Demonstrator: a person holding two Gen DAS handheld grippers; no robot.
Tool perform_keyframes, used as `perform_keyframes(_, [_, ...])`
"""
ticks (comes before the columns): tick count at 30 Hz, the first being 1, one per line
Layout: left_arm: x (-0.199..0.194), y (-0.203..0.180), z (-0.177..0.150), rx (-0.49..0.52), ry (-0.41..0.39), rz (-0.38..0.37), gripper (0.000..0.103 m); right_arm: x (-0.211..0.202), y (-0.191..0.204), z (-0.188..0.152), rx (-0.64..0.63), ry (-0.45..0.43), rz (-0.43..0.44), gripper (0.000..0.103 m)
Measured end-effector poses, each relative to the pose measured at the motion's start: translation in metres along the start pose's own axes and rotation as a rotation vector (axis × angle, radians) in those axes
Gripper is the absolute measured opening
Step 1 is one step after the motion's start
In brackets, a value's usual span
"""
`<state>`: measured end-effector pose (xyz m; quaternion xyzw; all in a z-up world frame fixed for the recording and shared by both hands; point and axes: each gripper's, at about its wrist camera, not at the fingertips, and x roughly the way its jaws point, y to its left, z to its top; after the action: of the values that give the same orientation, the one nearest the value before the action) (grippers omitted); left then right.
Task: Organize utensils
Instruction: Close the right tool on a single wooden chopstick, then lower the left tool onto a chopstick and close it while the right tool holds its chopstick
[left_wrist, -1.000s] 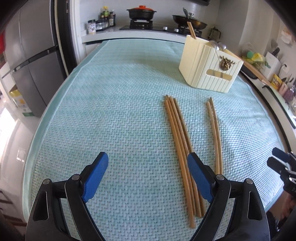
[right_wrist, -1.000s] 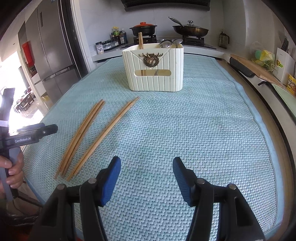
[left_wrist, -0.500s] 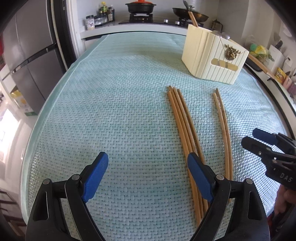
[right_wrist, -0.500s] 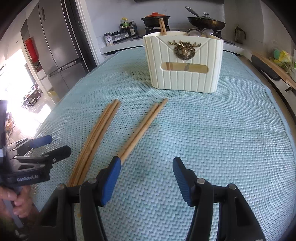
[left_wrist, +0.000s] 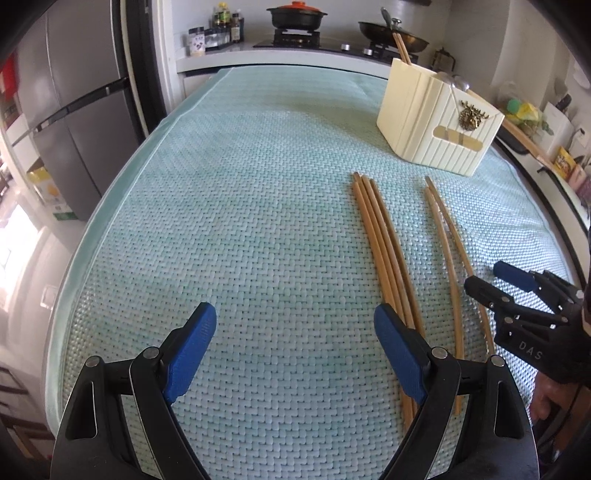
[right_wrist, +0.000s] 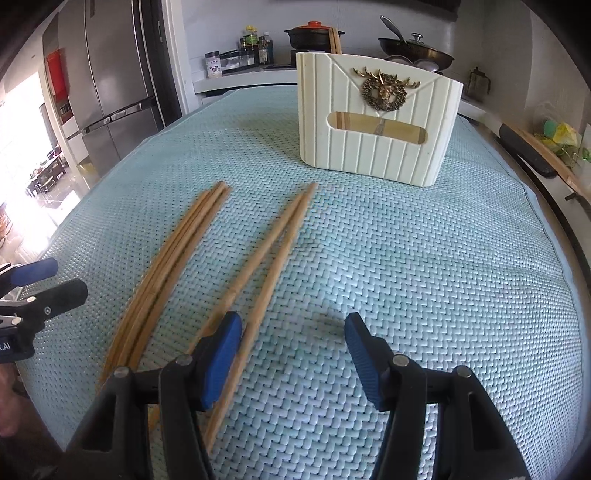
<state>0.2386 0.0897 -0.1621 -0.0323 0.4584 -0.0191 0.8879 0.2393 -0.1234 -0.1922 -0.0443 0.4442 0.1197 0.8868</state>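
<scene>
A pale aqua mat (left_wrist: 240, 229) with a herringbone weave fills the middle of both views. Tan wooden chopsticks (right_wrist: 177, 258) lie at its lower left in the right wrist view. The holder (right_wrist: 373, 125) at upper centre is cream with vertical ribs and a brass-coloured stag emblem (right_wrist: 384, 90). Both the left gripper (left_wrist: 295, 343) and right gripper (right_wrist: 293, 343) are black with ribbed royal-blue pads (left_wrist: 192, 347). At top, a black pot (left_wrist: 297, 18) has an orange-red lid; the fridge (left_wrist: 74, 110) at left is grey.
</scene>
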Motion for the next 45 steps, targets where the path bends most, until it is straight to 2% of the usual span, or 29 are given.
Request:
perform_keyframes(3, [0.003,-0.002,-0.001,0.004,0.006,-0.002,0.088,0.001,0.0,-0.002,-0.023,-0.01,-0.026,0.059])
perform_keyframes(5, [0.006,-0.002,-0.001,0.003,0.012,-0.003,0.088,0.0,0.002,-0.002,-0.042,-0.02,-0.024,0.051])
perform_keyframes(7, [0.009,-0.002,0.0,-0.001,0.018,-0.008,0.088,0.0,0.006,-0.002,-0.074,-0.037,-0.034,0.032])
perform_keyframes(8, [0.01,-0.002,0.001,-0.003,0.021,-0.01,0.088,-0.001,0.008,-0.002,-0.082,-0.045,-0.037,0.026])
perform_keyframes(9, [0.011,-0.002,0.001,-0.004,0.023,-0.01,0.088,-0.002,0.008,-0.002,-0.084,-0.05,-0.042,0.015])
perform_keyframes(11, [0.012,-0.003,0.001,-0.001,0.024,-0.01,0.088,-0.003,0.006,-0.002,-0.068,-0.056,-0.045,0.008])
perform_keyframes(17, [0.014,-0.008,0.003,0.004,0.021,-0.019,0.088,-0.01,-0.029,-0.009,0.075,-0.034,-0.078,0.007])
perform_keyframes(22, [0.023,-0.016,0.009,0.015,0.032,-0.03,0.088,-0.021,-0.054,-0.024,0.132,-0.017,-0.135,0.008])
perform_keyframes(26, [0.027,-0.027,0.012,0.05,0.032,-0.031,0.088,-0.027,-0.063,-0.031,0.147,-0.017,-0.148,0.008])
perform_keyframes(31, [0.034,-0.035,0.01,0.086,0.039,0.015,0.089,-0.031,-0.062,-0.034,0.138,-0.028,-0.147,0.008])
perform_keyframes(45, [0.04,-0.023,0.01,0.064,0.049,0.045,0.09,-0.039,-0.065,-0.035,0.13,-0.057,-0.147,0.008])
